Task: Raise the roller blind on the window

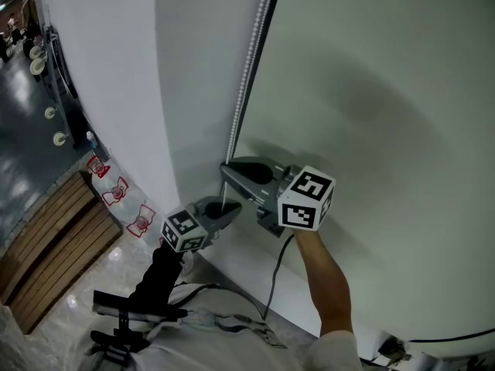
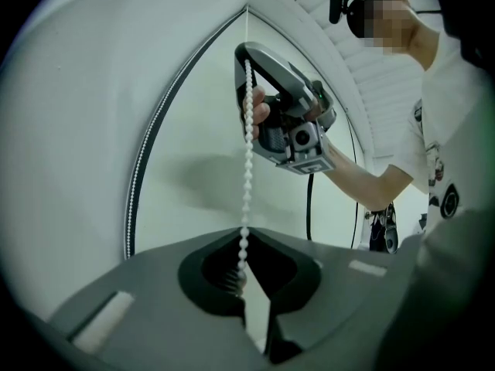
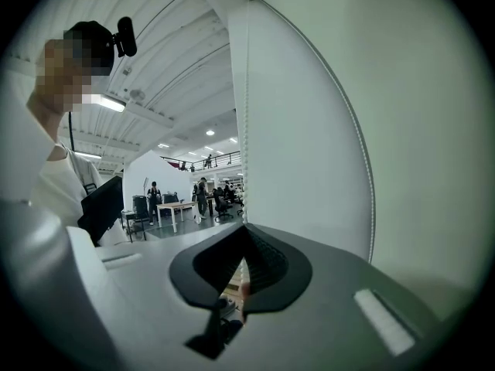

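Note:
A white roller blind (image 1: 371,91) fills the head view. Its bead chain (image 1: 246,76) hangs down along the blind's left side. My right gripper (image 1: 226,167), with its marker cube, is shut on the chain. Just below it my left gripper (image 1: 232,207) is shut on the same strand. In the left gripper view the bead chain (image 2: 247,176) runs taut from the right gripper (image 2: 247,64) above down into my left gripper (image 2: 242,280). In the right gripper view the chain (image 3: 246,130) drops straight into my right gripper (image 3: 244,278). The chain's other strand (image 2: 139,176) hangs beside the blind.
Slatted wooden boards (image 1: 54,238) and red-and-white marked items (image 1: 116,192) lie on the floor at lower left. A black stand (image 1: 124,315) sits near my feet. A black cable (image 1: 274,277) hangs from the right gripper. People and desks (image 3: 178,203) are far off.

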The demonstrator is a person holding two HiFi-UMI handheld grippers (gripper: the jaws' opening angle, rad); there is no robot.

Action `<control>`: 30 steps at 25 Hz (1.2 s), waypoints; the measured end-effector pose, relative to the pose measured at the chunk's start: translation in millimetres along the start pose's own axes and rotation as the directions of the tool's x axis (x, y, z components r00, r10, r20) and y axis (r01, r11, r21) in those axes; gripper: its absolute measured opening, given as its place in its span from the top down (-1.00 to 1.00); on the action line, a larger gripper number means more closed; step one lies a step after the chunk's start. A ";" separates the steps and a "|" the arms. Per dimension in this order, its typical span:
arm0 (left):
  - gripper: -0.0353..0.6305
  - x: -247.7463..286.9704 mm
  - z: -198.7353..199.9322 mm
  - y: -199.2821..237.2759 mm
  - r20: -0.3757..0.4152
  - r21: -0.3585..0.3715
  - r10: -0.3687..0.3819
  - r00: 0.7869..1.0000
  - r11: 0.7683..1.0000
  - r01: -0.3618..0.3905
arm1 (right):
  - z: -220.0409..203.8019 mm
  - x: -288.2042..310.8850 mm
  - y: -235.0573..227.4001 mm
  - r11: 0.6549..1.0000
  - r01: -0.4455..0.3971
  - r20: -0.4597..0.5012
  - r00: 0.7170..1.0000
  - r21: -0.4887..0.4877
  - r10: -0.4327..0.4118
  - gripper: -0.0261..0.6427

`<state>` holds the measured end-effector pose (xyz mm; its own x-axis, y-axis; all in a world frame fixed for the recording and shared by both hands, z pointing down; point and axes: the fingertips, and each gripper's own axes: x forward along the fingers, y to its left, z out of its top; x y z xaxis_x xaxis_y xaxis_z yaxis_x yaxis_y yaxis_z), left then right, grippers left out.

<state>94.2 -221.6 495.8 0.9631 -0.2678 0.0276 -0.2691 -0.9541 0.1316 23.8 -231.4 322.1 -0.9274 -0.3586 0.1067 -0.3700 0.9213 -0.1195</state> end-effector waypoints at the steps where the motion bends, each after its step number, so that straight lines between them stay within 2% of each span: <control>1: 0.90 -0.2 0.5 0.3 0.001 0.001 0.000 1.000 1.000 0.000 | -5.4 0.7 0.3 1.000 -0.002 -0.003 1.000 0.010 0.002 0.91; 7: 0.90 -1.9 5.6 1.9 0.011 0.001 0.000 1.000 1.000 0.000 | -29.2 0.9 -1.9 0.998 0.001 0.000 1.000 0.063 -0.001 0.91; 19: 0.90 -4.3 6.1 7.1 0.005 0.008 0.013 1.000 1.000 -0.013 | -105.2 8.1 -4.5 0.991 0.034 -0.105 0.994 0.128 -0.021 0.91; 25: 0.90 -3.6 9.9 5.6 0.017 0.008 0.010 1.000 1.000 -0.010 | -96.1 4.4 2.9 0.994 0.006 -0.090 0.996 0.108 0.004 0.91; 30: 0.90 -2.6 12.3 2.6 0.027 0.005 0.003 1.000 1.000 -0.004 | -84.4 -0.9 6.1 0.992 -0.015 -0.023 1.000 0.124 0.018 0.83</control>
<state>90.8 -225.0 483.9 0.9615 -0.2747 0.0014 -0.2726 -0.9538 0.1264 27.1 -212.8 404.6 -0.9322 -0.3387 0.1274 -0.3604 0.9006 -0.2428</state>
